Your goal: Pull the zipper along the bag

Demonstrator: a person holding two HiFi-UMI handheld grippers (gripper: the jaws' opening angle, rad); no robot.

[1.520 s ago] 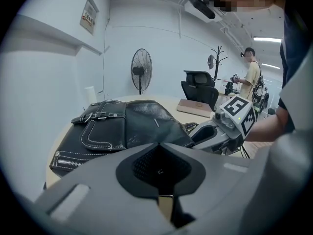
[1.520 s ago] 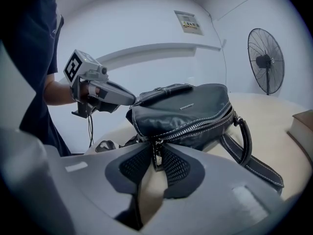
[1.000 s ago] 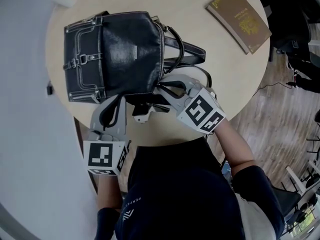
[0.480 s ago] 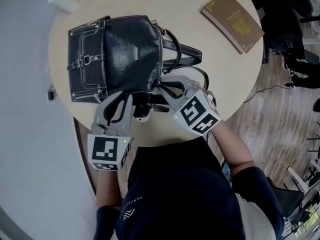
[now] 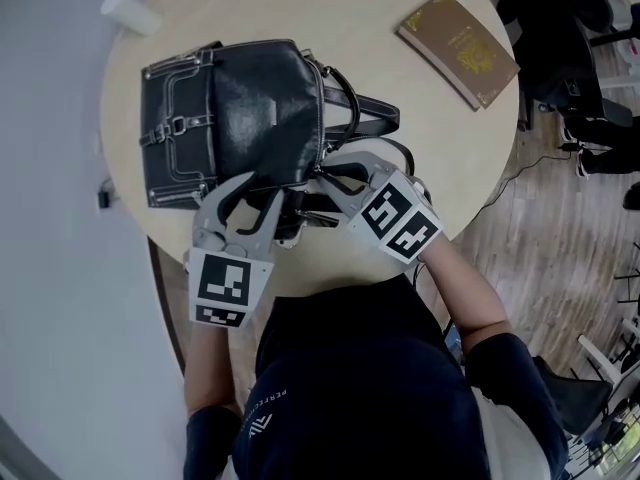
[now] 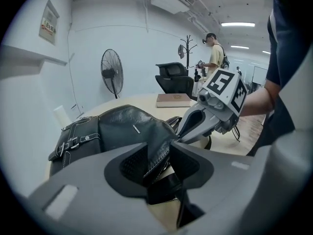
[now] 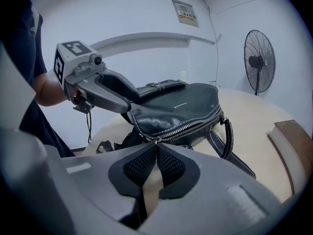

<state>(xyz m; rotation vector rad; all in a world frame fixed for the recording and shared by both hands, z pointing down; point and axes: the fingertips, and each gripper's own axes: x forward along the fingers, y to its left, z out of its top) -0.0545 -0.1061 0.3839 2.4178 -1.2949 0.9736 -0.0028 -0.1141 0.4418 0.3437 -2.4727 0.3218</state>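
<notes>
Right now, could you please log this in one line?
left gripper opening around backpack edge | right gripper shut on zipper pull

A round beige desk (image 5: 440, 148) stands on a wooden floor (image 5: 545, 238). Near its far right edge lies a brown book (image 5: 458, 50) with gold ornament on the cover. A white cylinder (image 5: 130, 13) is at the far left edge, well apart from the book. Beyond the desk stand a black fan (image 6: 112, 74), a black office chair (image 6: 174, 77) and a coat stand (image 6: 188, 48), with a person in a yellow shirt (image 6: 214, 58) near them.
</notes>
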